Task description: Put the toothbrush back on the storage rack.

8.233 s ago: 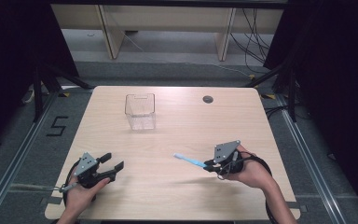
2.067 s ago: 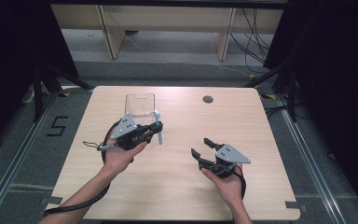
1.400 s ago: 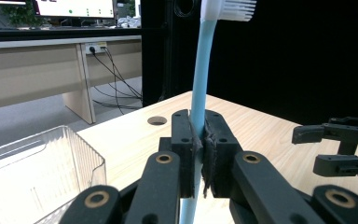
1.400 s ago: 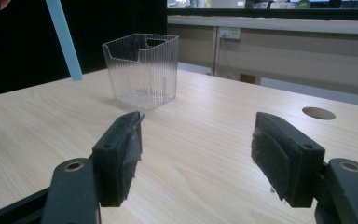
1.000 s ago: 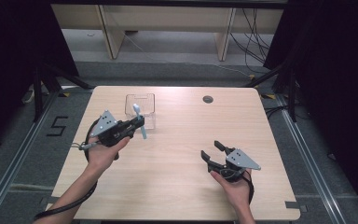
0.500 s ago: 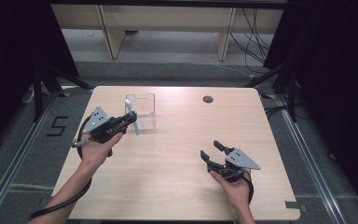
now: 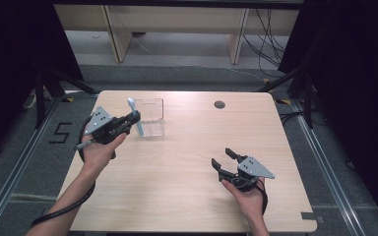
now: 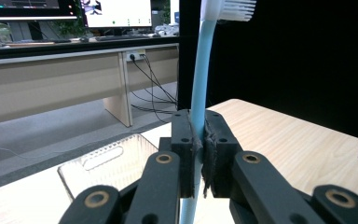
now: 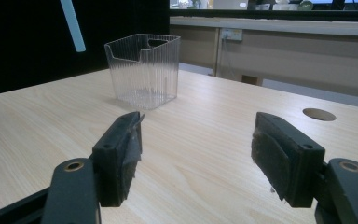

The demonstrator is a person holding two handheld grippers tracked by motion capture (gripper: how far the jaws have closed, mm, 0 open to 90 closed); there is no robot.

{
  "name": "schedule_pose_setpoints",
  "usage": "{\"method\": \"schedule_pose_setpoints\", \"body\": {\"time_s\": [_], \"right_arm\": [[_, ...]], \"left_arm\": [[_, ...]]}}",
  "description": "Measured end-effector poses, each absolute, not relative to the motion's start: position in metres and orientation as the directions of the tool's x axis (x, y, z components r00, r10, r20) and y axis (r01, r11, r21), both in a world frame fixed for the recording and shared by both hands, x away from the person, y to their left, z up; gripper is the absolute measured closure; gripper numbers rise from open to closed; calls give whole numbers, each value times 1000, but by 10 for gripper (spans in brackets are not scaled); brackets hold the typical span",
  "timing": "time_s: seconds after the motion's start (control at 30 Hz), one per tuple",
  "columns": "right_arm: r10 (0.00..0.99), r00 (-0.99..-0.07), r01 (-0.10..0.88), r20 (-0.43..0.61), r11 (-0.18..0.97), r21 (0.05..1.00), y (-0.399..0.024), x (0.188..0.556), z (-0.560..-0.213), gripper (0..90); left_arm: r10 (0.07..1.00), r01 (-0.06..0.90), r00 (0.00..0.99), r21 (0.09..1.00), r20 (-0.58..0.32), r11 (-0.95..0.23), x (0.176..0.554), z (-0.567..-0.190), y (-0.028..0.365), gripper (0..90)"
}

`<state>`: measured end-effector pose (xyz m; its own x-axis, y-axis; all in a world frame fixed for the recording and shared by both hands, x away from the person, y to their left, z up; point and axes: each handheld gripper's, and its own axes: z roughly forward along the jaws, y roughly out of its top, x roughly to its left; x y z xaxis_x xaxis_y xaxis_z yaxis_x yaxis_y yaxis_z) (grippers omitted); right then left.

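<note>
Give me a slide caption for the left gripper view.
Left gripper clamps a light blue toothbrush upright, bristles on top, above a clear plastic container on the wooden table.

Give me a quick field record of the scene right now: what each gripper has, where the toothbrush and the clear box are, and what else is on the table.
left gripper: shut on toothbrush, held above the table
toothbrush: upright, bristle head up, at the box's left side, not inside it
right gripper: open, holding nothing, near the table's front right
box: clear, ribbed, upright at the table's far left; contents not visible
table: light wood, round hole near far edge
</note>
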<state>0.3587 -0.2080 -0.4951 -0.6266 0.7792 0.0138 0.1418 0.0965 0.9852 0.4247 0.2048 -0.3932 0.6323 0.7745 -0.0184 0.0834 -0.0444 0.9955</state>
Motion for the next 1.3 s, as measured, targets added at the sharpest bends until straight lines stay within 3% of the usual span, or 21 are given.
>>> {"method": "schedule_pose_setpoints", "body": {"time_s": [1.3], "right_arm": [[784,-619,167,41,80,983,-207,358,-495,341]], "left_arm": [[821,48,570,998,6,-41,467,-380,207,836]]}}
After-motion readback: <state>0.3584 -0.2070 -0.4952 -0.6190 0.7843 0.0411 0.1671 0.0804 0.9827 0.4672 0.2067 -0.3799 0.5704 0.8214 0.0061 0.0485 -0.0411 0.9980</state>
